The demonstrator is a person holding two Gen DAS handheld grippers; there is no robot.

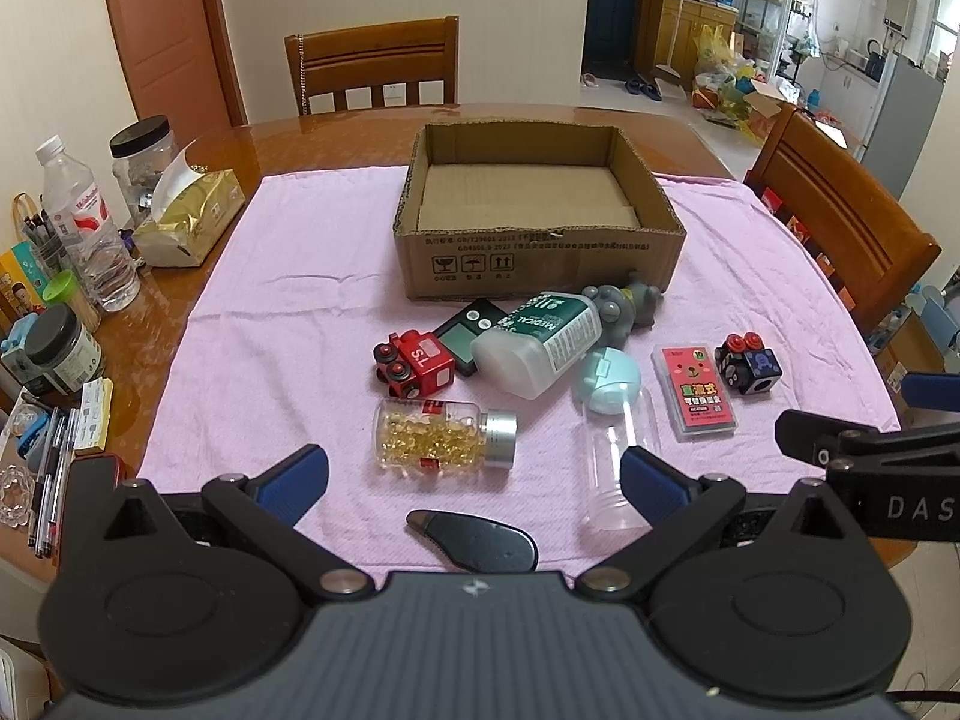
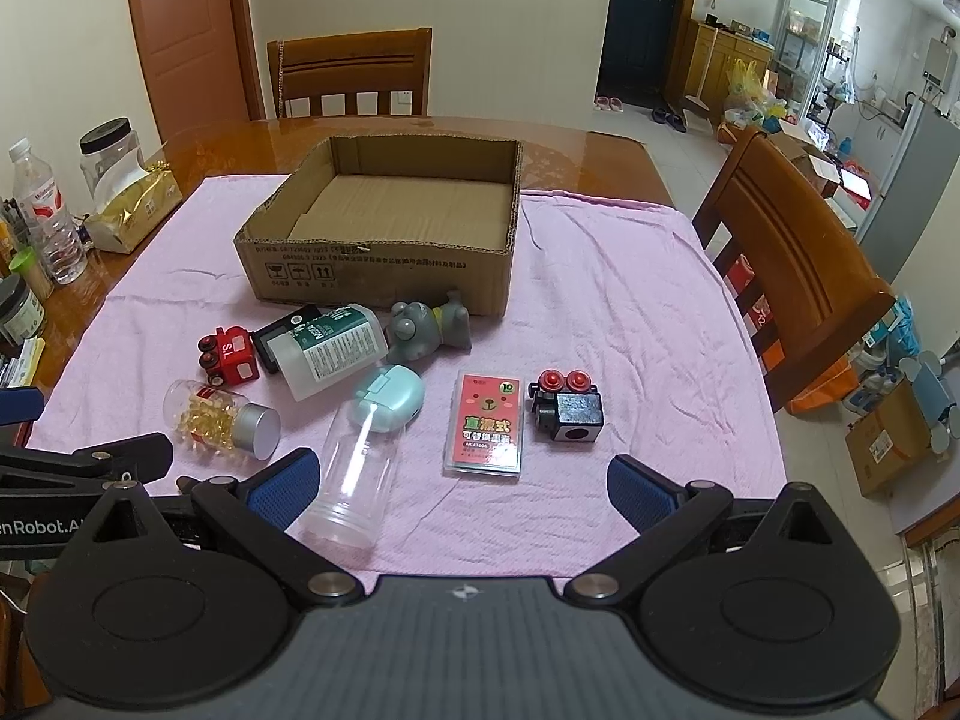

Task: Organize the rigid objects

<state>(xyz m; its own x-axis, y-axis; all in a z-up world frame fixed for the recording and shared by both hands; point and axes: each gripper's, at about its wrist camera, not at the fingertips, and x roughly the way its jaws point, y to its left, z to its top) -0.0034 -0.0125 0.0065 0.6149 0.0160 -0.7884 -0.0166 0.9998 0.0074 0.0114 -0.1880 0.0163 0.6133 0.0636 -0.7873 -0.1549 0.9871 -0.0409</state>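
Both claws released, nothing grasped yet.
Held low before scattered items; cardboard box waited empty behind, ready for sorting.

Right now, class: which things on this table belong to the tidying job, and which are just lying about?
Job: cardboard box, red toy train, capsule bottle, medical bottle, grey toy, clear bottle, pink card pack, black toy train.

Lying about: tissue pack, water bottle, pens.

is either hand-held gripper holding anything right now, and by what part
Nothing is held. The left hand-held gripper and right hand-held gripper are both open above the pink cloth, with nothing clamped.
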